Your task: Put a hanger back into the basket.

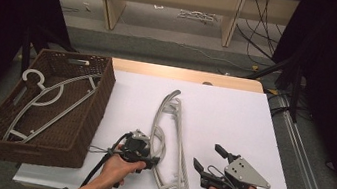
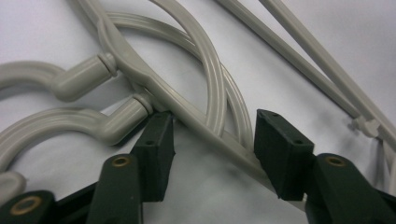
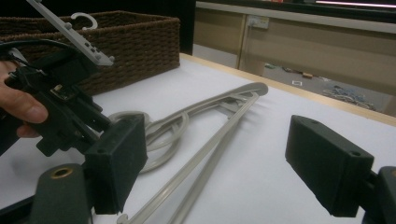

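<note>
At centre-bottom of the high view, grey hangers lie stacked on the white table; left gripper jaws wide, straddling a shoulder bar nr the hooks; right gripper wide, empty; prob. light, stiff, slick plastic—grip the bar.

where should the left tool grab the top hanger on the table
Best on the flat shoulder bar just below the hook neck of the top hanger, coming from above. The left tool already straddles that bar with jaws open, and the hangers lie flat and stacked, so only a narrow bar fits between them.
</note>
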The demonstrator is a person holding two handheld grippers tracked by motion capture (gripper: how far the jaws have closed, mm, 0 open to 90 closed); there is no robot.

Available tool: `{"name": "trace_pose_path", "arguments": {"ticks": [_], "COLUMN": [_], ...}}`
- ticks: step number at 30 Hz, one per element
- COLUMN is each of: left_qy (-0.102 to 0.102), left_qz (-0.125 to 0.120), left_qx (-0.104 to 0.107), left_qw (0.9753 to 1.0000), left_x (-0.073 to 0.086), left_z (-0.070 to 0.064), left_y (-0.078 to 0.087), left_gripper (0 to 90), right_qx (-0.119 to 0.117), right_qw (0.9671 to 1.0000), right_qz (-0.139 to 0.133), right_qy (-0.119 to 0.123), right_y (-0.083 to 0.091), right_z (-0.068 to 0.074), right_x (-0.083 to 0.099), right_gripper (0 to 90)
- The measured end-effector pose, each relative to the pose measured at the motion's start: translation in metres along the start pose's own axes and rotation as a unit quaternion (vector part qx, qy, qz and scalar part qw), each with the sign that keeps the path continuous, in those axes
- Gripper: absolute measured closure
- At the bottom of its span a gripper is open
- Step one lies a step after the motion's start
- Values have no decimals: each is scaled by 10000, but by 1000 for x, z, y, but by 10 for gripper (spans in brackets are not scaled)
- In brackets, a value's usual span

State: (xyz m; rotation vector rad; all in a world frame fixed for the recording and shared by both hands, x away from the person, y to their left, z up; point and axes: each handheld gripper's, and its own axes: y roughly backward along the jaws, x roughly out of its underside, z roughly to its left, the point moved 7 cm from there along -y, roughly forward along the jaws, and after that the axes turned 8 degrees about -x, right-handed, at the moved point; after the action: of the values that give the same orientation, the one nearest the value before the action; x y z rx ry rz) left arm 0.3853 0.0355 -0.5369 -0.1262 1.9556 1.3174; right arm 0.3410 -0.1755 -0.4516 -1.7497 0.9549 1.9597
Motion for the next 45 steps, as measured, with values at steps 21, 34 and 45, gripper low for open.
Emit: {"name": "trace_pose_path", "arguments": {"ticks": [21, 34, 45], "left_qy": [1382, 1673, 1620], "left_qz": [227, -68, -523], "left_qx": [579, 923, 1073], "left_qw": [9885, 9816, 9795], "left_x": [-11, -24, -43], "left_z": [21, 23, 18], "left_y": [3, 12, 23], "left_gripper": [701, 775, 802], "right_qx": [-36, -44, -79], "right_qw": [9999, 9999, 9999], "right_qz": [84, 75, 50], "right_qy": [49, 59, 62], "right_y": [-1, -1, -2], "right_z": [0, 0, 0], "right_x": [0, 0, -1], "right_gripper": [219, 220, 220]}}
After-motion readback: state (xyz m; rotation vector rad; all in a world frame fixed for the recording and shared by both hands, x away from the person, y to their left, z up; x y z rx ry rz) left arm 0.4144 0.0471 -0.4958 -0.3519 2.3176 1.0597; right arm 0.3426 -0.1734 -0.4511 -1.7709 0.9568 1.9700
